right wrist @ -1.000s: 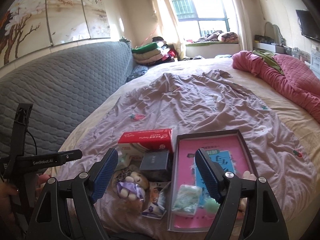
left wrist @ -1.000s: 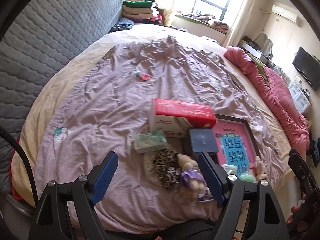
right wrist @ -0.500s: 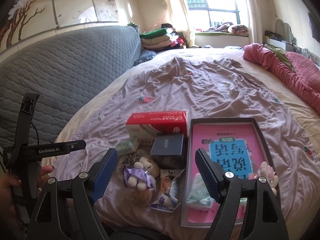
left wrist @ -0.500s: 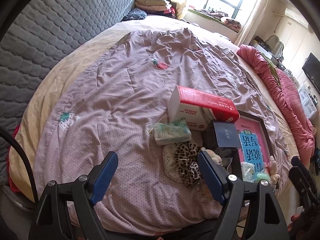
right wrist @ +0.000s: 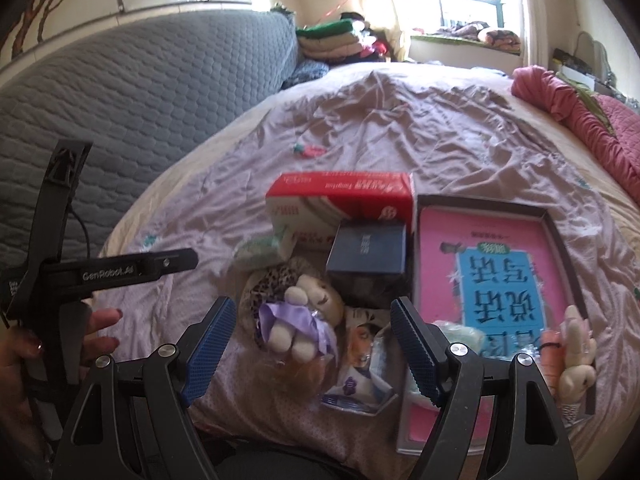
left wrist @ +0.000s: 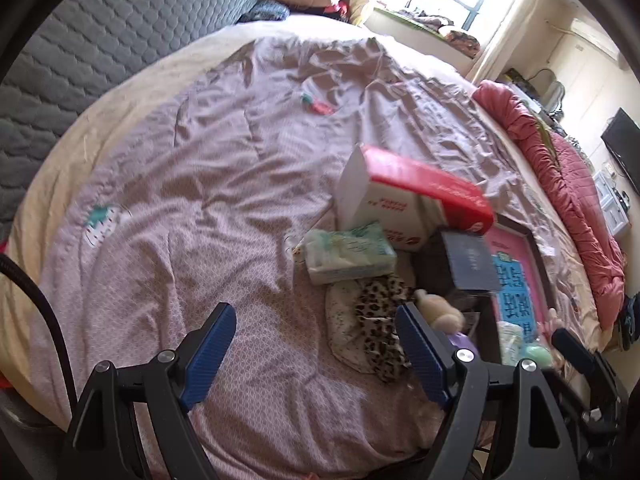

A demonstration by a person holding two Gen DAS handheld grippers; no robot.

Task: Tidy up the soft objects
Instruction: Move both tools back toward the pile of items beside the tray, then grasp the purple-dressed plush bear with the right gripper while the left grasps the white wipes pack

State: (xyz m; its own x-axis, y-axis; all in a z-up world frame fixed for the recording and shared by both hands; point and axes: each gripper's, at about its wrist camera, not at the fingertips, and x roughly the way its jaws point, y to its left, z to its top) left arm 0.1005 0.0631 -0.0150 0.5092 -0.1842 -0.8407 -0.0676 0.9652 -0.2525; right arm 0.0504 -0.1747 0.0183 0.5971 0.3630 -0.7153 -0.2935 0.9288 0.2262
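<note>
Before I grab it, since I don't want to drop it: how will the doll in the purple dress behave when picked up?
The doll looks plush, so it will probably squash between the fingers rather than slip. Its limbs and dress would likely dangle. It lies on the leopard cloth, which might drag along. It seems light and not fragile.

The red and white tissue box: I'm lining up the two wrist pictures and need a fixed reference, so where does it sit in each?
Left wrist view: the red and white tissue box sits right of centre, seen corner-on.
Right wrist view: the box sits at centre, its long side facing the camera.
Shared landmark: the dark blue box lies against it in both.
</note>
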